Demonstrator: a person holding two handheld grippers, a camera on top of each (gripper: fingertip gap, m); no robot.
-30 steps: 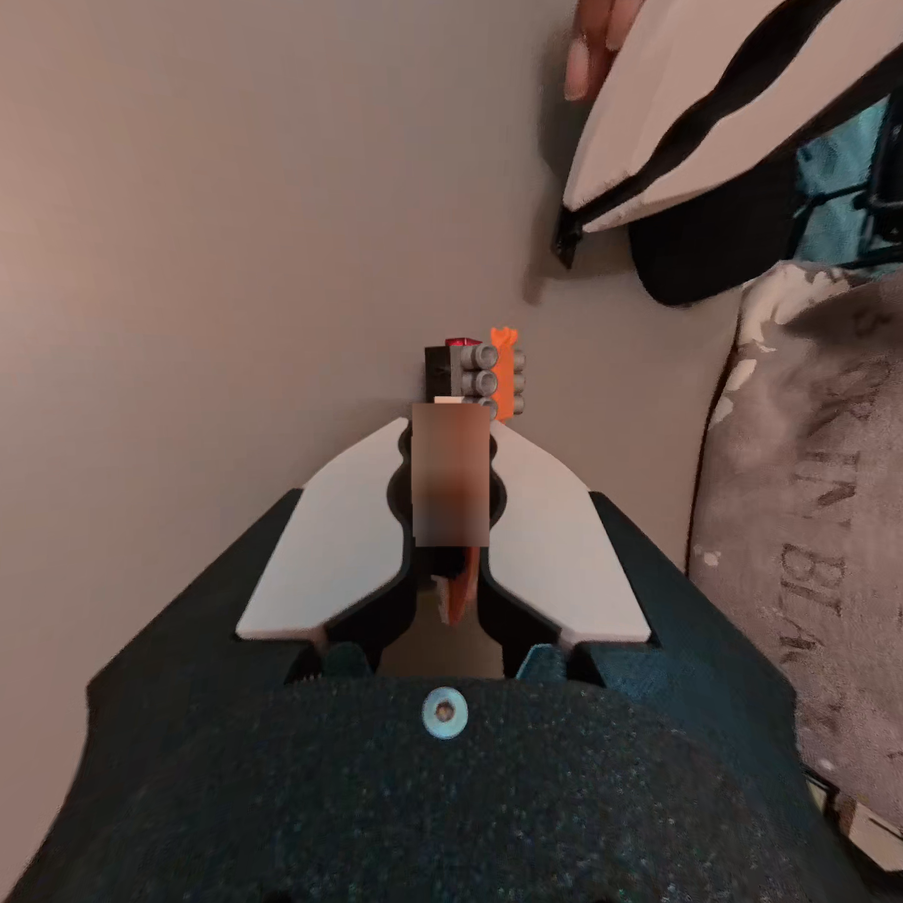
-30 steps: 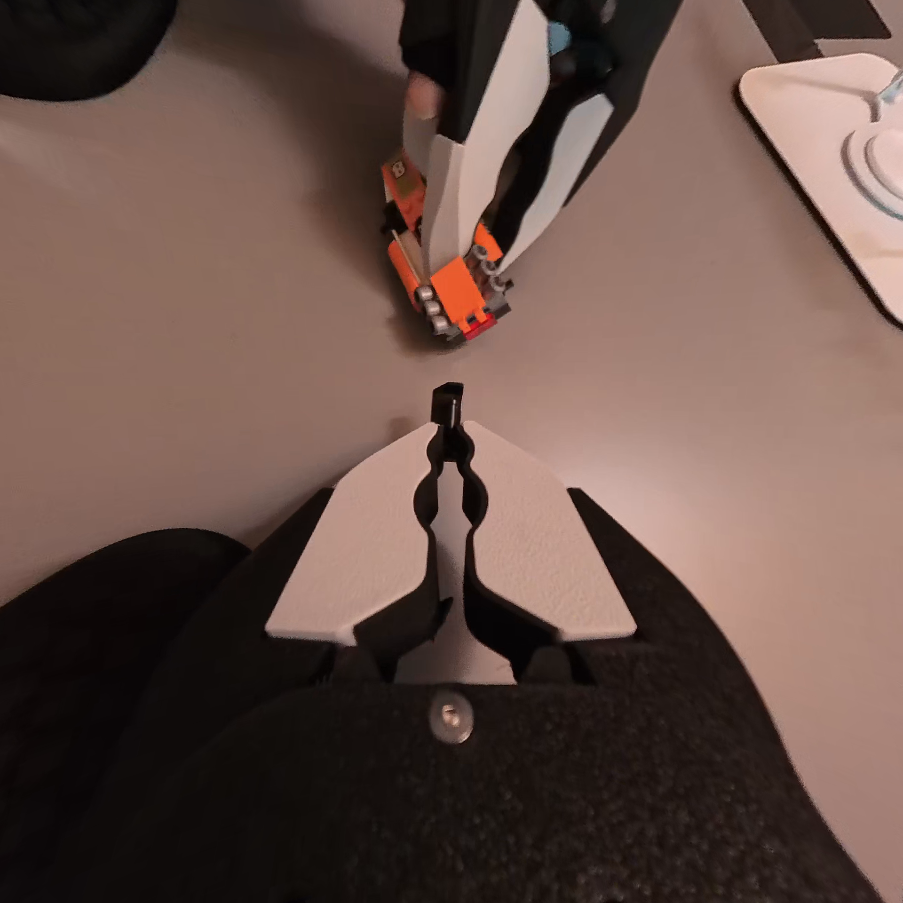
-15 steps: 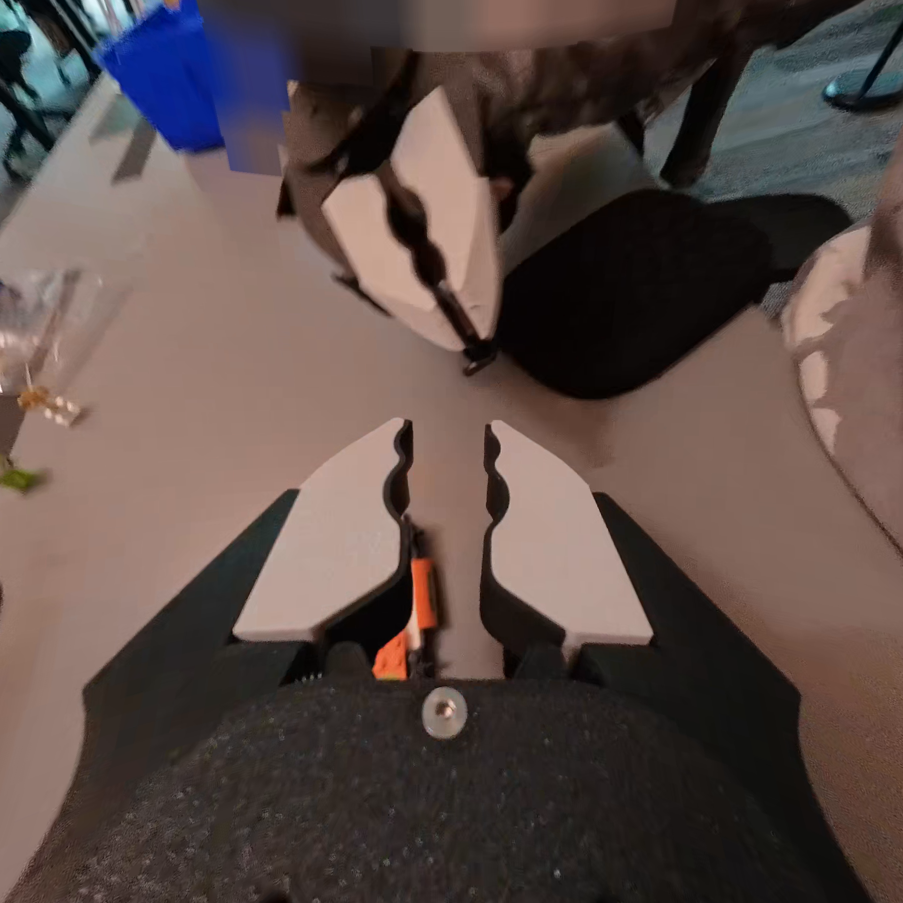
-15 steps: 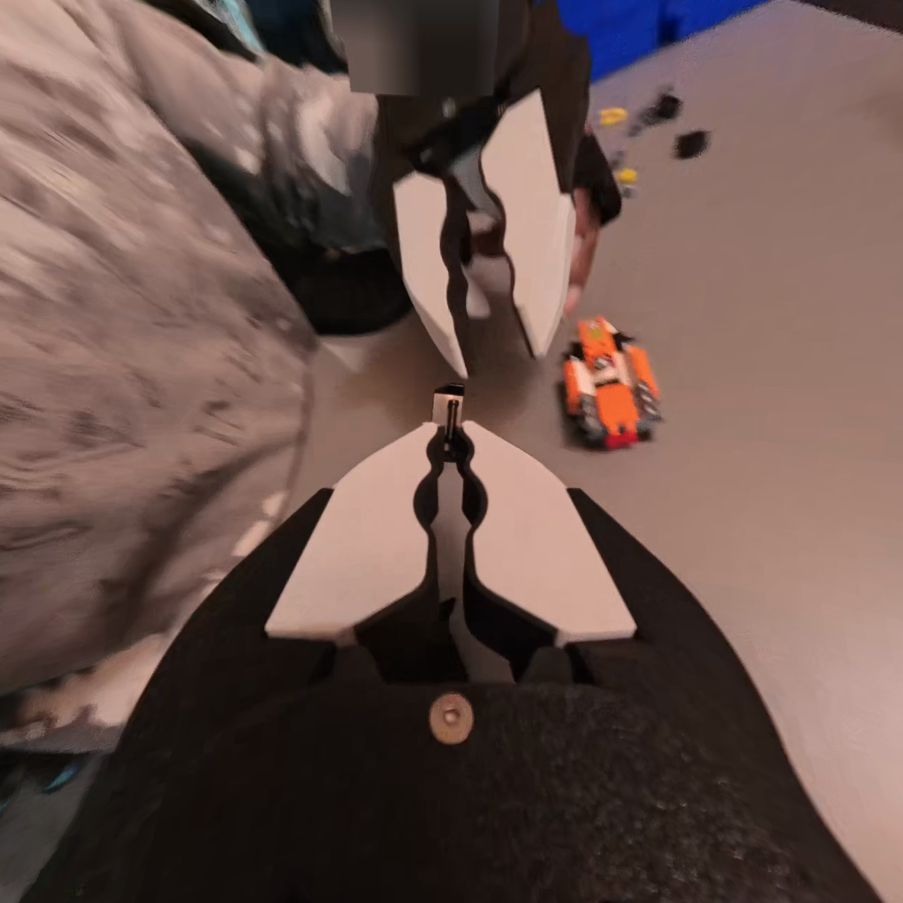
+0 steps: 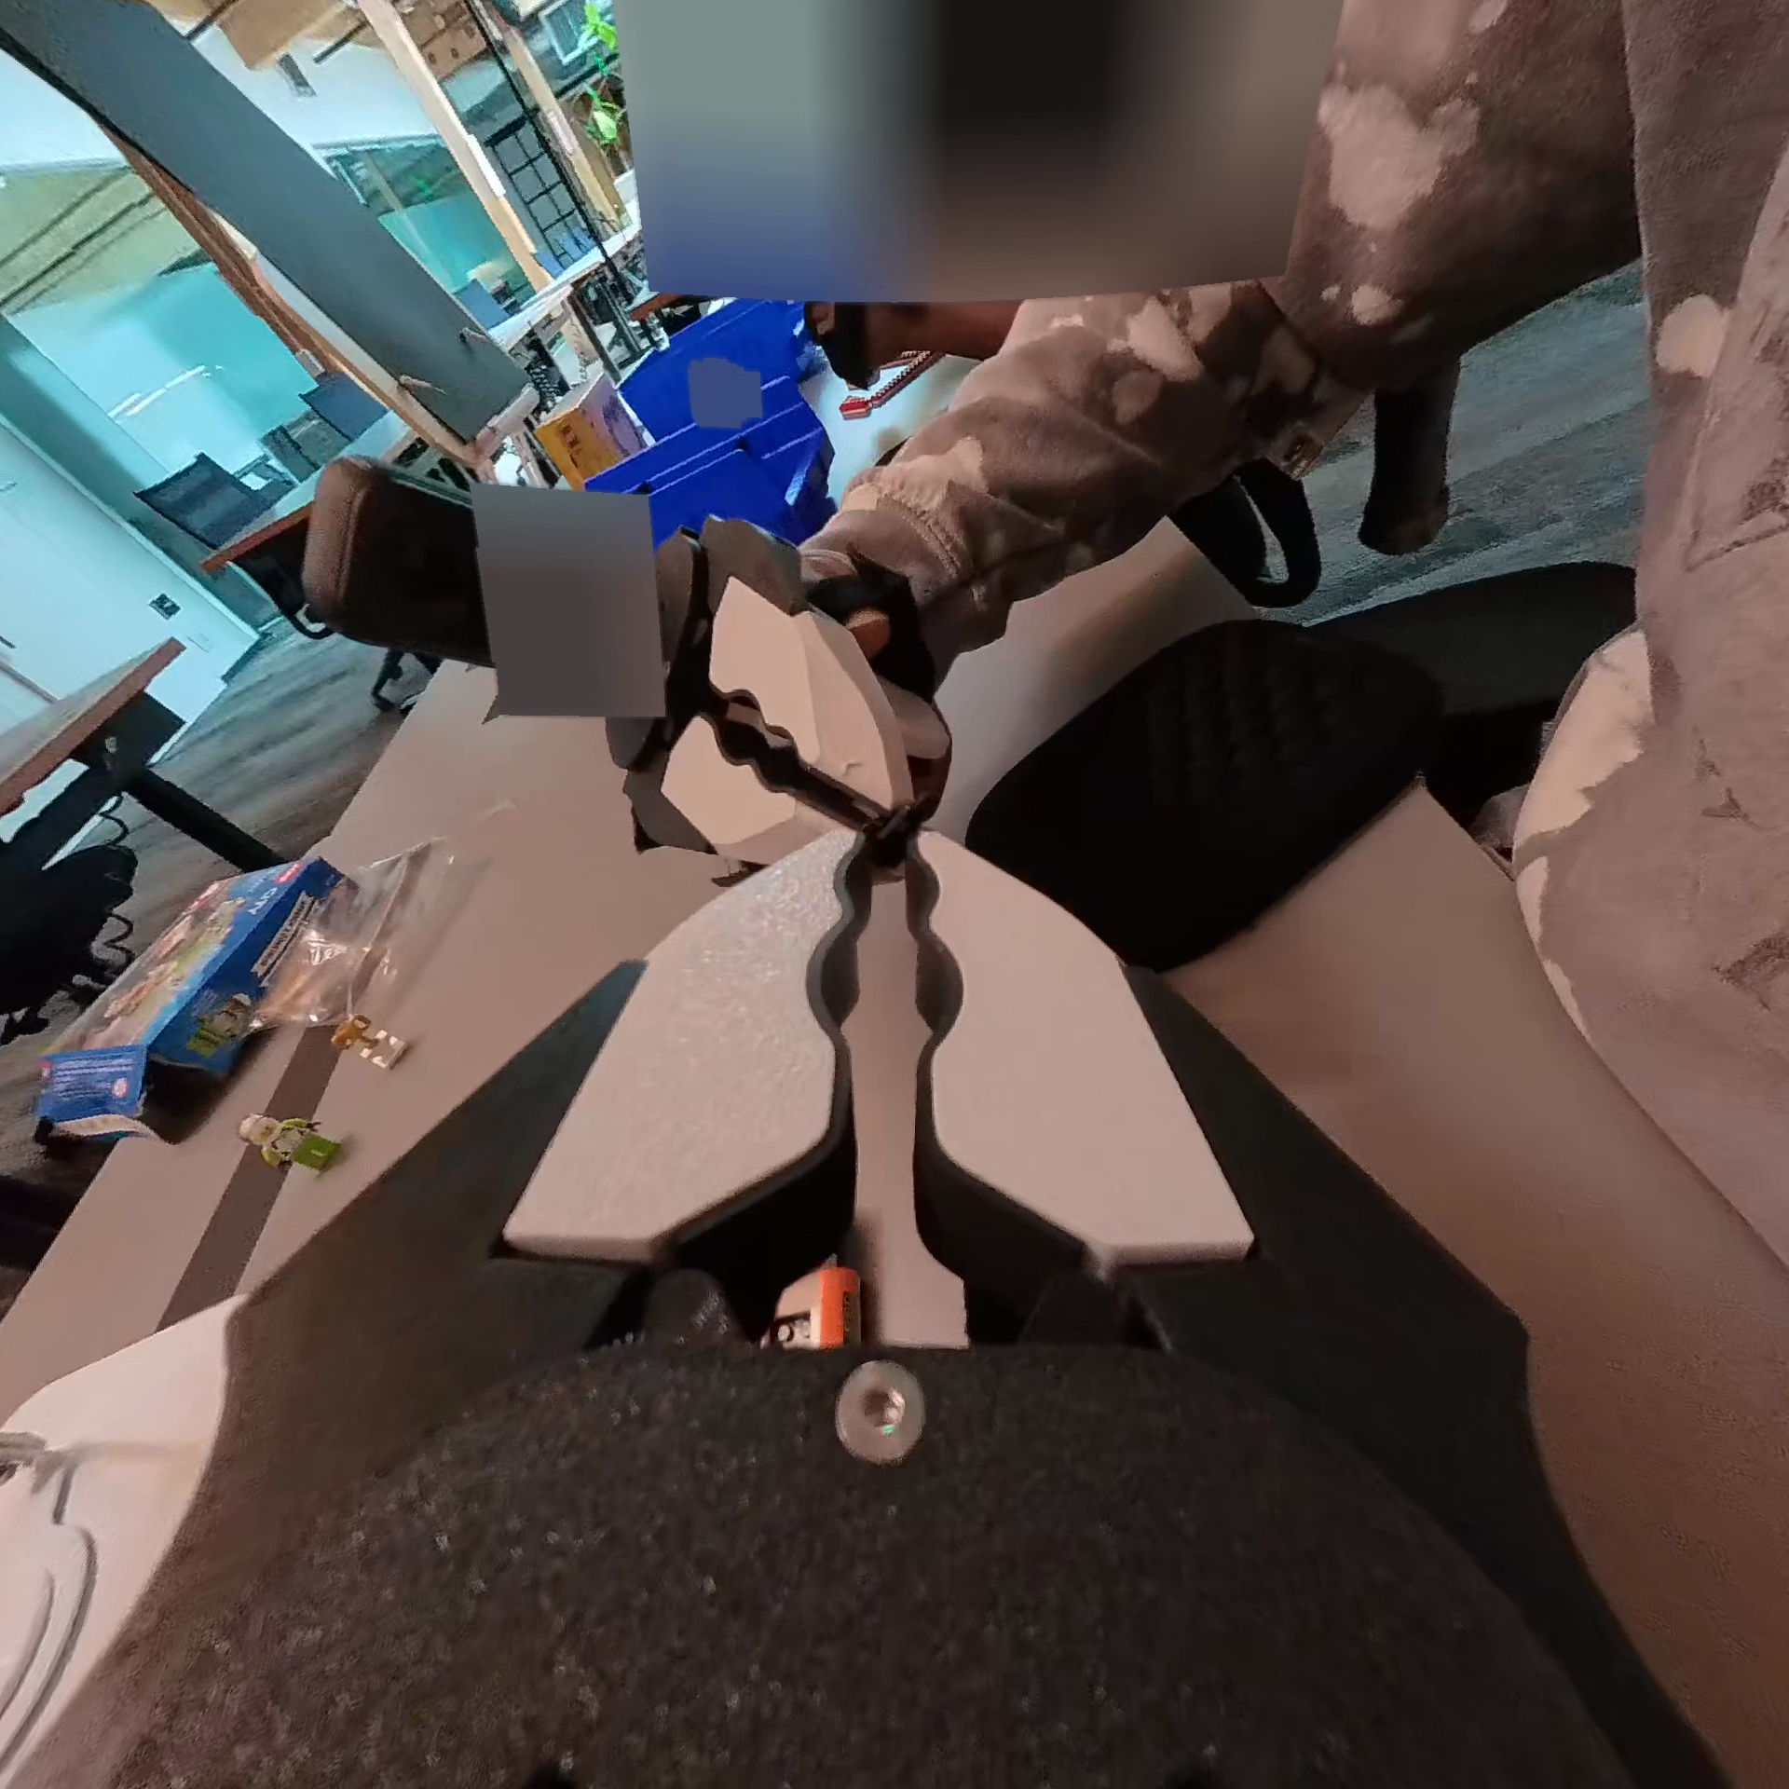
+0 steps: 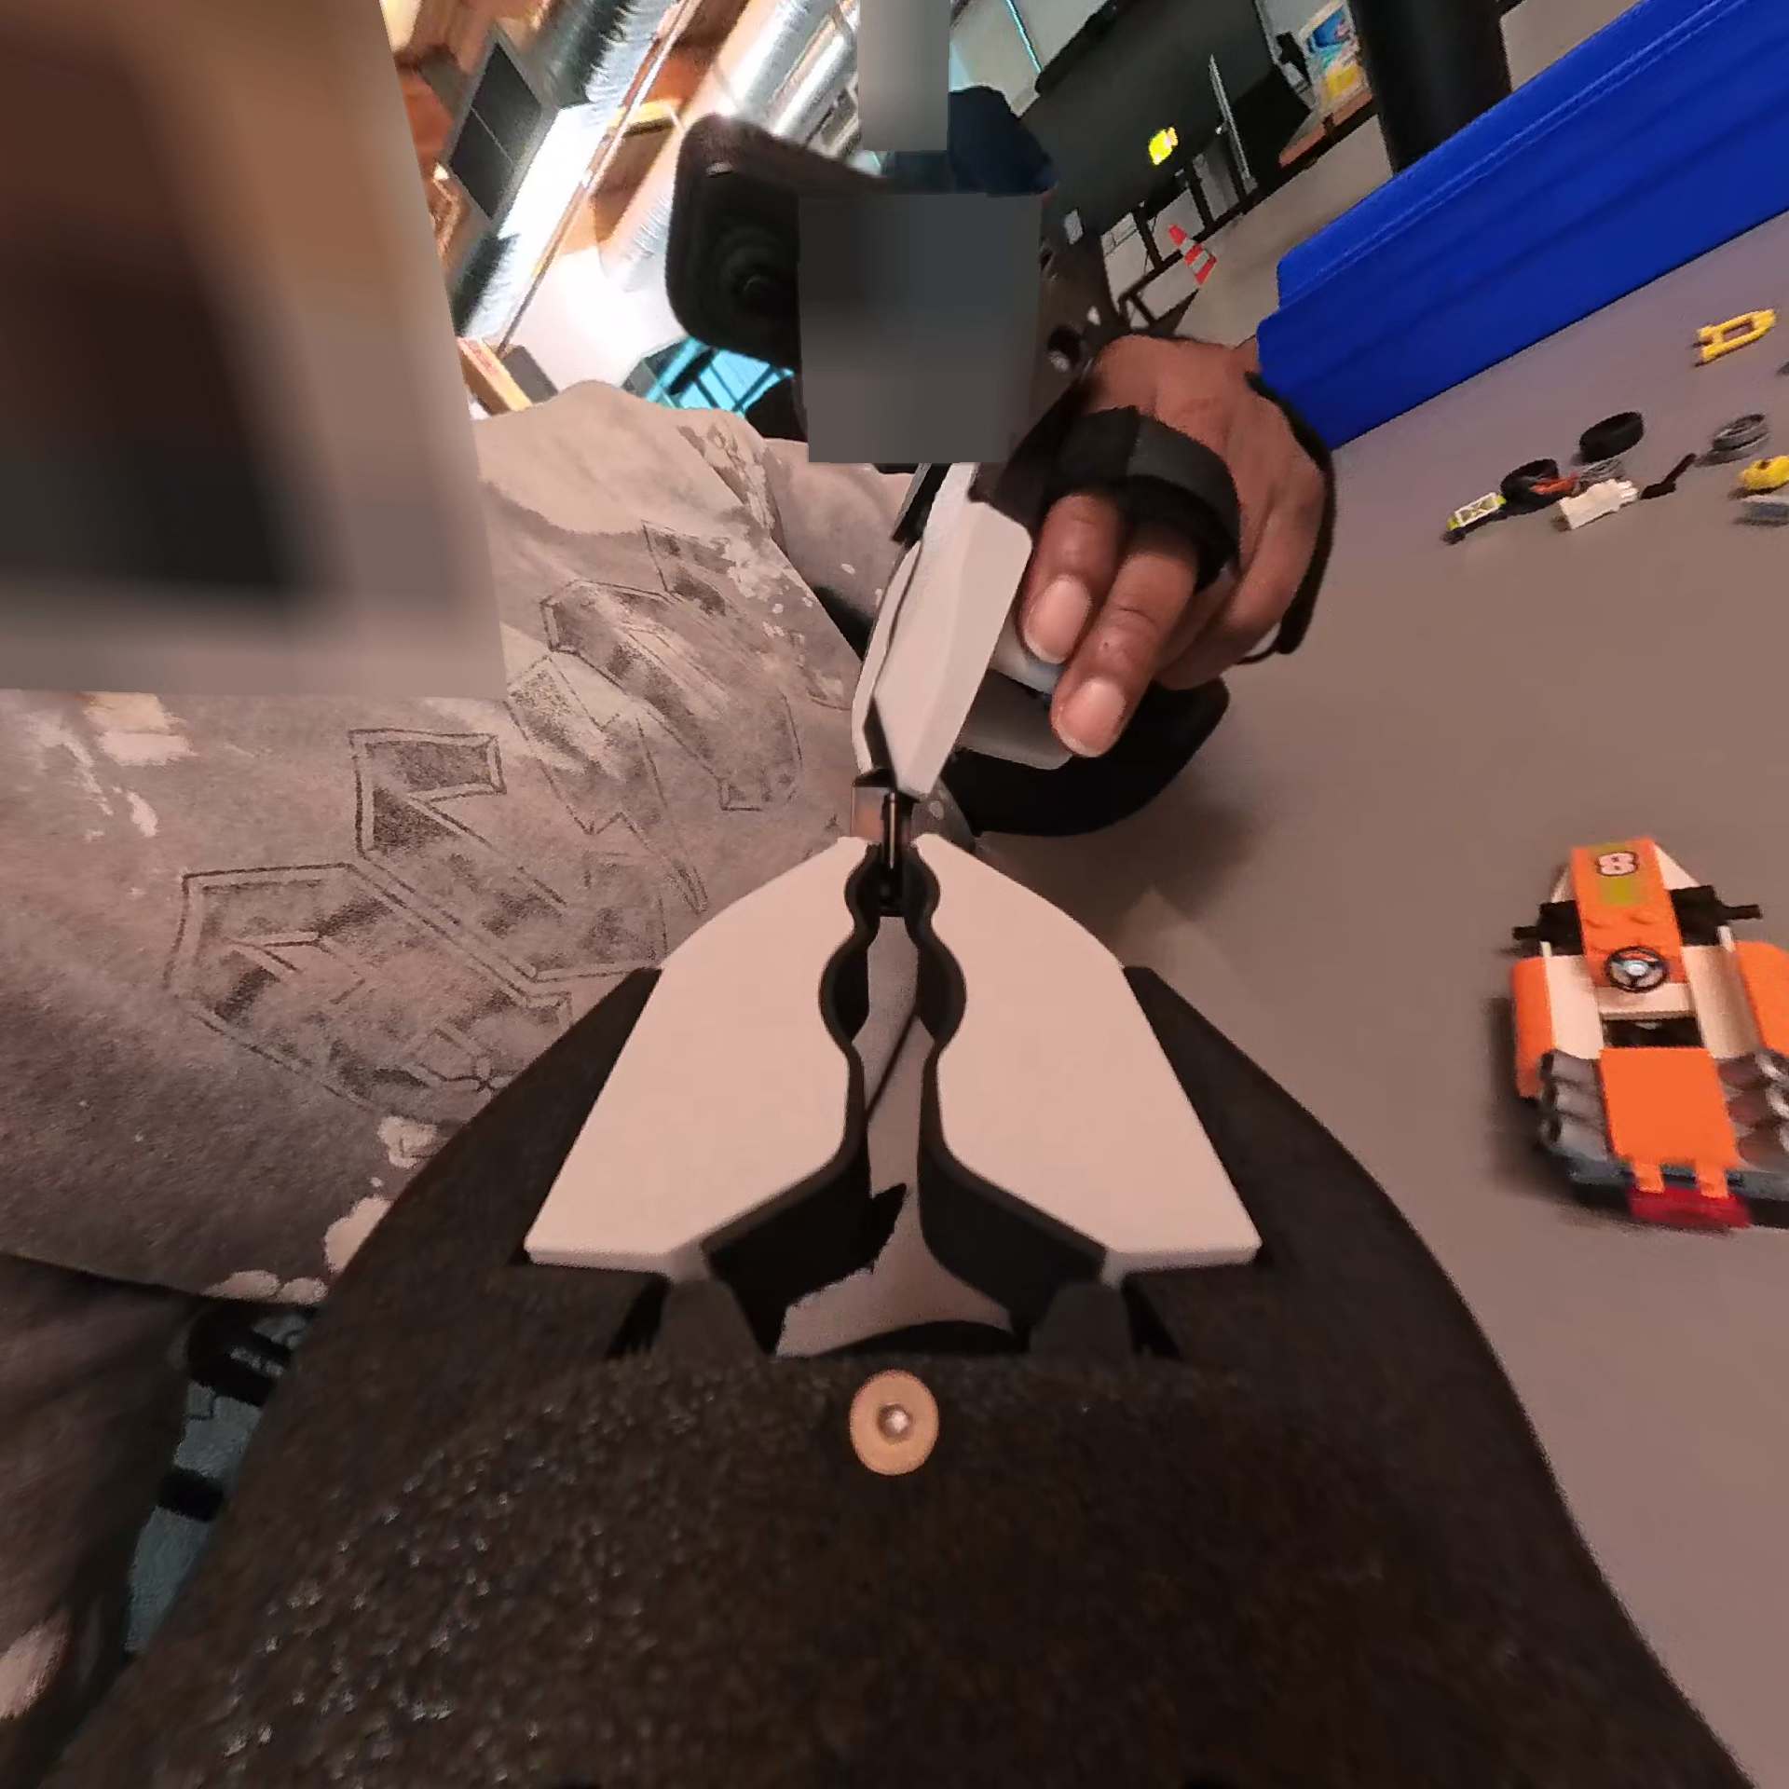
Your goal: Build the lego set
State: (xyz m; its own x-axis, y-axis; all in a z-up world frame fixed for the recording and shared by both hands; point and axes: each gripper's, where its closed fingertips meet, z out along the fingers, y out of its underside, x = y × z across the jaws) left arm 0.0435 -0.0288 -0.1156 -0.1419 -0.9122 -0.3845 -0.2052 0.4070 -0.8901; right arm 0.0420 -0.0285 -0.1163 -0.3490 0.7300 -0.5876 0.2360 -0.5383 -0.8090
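While your two grippers meet tip to tip, a small black piece (image 6: 876, 811) is changing hands.
Your right gripper (image 6: 889, 852) pinches it with narrow fingers; the left gripper (image 5: 889, 852) has nearly closed on it too. Next, release one side cleanly. Farther right, the orange car (image 6: 1646, 1046) waits on the desk (image 6: 1452, 774).

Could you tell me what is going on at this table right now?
A person is building a Lego set with a hand-held gripper in each hand. The right hand-held gripper is shut on a small black piece, held up in the air, and the left hand-held gripper meets it tip to tip, its fingertips closed around the same piece. The orange car sits on the grey table, in neither gripper. Loose parts lie near a blue bin.
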